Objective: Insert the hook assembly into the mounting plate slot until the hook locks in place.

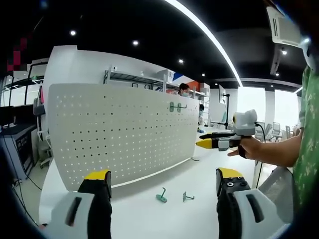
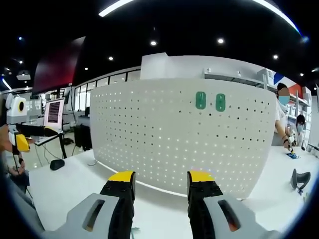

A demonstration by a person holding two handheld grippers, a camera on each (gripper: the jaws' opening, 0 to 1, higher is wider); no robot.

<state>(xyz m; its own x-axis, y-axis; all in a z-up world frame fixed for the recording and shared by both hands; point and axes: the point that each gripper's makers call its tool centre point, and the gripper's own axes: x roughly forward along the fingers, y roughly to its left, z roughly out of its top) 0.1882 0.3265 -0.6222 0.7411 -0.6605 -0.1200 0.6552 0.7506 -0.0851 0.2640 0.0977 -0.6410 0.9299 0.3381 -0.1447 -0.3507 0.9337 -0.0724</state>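
Now | left gripper point(image 1: 162, 181) jaws apart, empty | right gripper point(image 2: 161, 184) jaws apart, empty | two hooks point(image 1: 174, 196) on table point(image 1: 149, 214) before pegboard point(image 1: 119, 132)

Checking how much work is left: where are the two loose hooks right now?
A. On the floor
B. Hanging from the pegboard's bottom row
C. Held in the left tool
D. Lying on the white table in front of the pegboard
D: in the left gripper view both loose hooks lie on the white table before the pegboard, ahead of the open left tool.
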